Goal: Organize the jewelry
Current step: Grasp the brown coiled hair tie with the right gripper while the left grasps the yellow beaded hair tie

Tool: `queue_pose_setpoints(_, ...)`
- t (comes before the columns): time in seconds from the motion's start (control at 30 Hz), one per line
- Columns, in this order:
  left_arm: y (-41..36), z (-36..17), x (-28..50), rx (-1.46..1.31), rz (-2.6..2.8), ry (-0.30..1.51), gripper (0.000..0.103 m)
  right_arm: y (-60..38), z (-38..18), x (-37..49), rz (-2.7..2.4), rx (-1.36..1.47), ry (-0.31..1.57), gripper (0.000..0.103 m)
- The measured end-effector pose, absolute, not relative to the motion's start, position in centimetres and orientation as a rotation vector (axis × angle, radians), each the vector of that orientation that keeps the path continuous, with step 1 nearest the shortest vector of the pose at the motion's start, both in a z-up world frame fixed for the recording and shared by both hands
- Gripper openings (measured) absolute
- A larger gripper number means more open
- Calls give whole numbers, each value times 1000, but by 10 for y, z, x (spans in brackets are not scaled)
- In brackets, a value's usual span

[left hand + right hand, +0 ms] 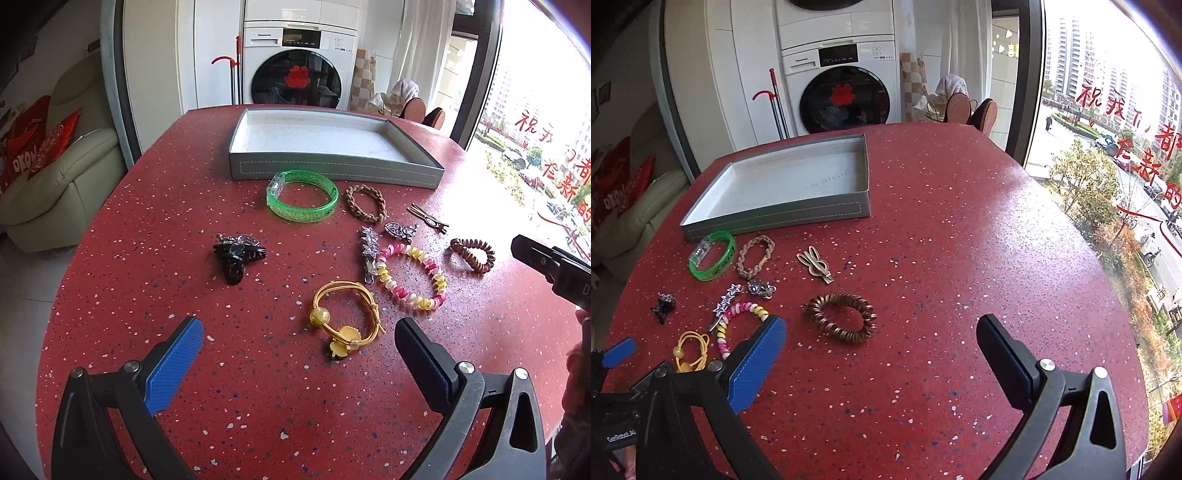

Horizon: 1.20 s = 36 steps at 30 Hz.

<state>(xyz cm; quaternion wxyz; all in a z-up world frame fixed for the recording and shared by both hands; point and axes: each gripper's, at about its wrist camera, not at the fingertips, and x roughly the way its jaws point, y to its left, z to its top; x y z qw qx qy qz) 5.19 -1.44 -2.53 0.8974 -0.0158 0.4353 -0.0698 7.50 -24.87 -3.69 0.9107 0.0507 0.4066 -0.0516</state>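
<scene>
My left tool (299, 354) hangs wide open and empty, the yellow hair tie (345, 321) lying flat just ahead between its tips. My right tool (882, 350) is equally spread, the brown coil tie (844, 317) just ahead. The empty tray (332, 168) waits beyond on the surface.

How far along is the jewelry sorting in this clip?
Nothing is done: the grey tray holds nothing. Nothing is in hand: left gripper and right gripper hover with jaws open. Left: every piece, including the green bangle and brown spiral hair tie, lies on the table.
</scene>
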Motion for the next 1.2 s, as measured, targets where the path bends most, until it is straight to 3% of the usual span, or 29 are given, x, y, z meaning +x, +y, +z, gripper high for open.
queue_pose_setpoints(0.4,-31,-41,78,-42,-151,982,103,-252,-74,115,-16,76,1004,67)
queue_pose_setpoints(0.47,-36,-43,79,-28,-153,989,96,-248,-78,118,-12,68,1013,65)
queue_pose_setpoints(0.53,-38,-47,81,-19,-156,1002,95,-243,-79,117,-2,45,1012,60)
queue_pose_setpoints(0.6,-41,-48,80,-3,-157,995,94,-238,-79,113,7,24,1012,50)
queue_pose_setpoints(0.63,-43,-48,80,9,-154,991,90,-236,-78,111,9,16,1013,47)
queue_pose_setpoints(0.7,-45,-48,80,40,-151,981,81,-231,-79,108,10,1,1009,31)
queue_pose_setpoints(0.8,-46,-47,78,65,-162,963,54,-228,-80,103,16,10,1003,13)
queue_pose_setpoints(0.87,-43,-45,78,65,-179,961,28,-228,-80,100,14,22,1002,12)
queue_pose_setpoints(0.93,-40,-44,78,51,-210,965,22,-231,-78,99,18,47,1001,12)
queue_pose_setpoints(1.2,-13,-34,74,-96,-327,978,22,-233,-59,96,62,118,977,12)
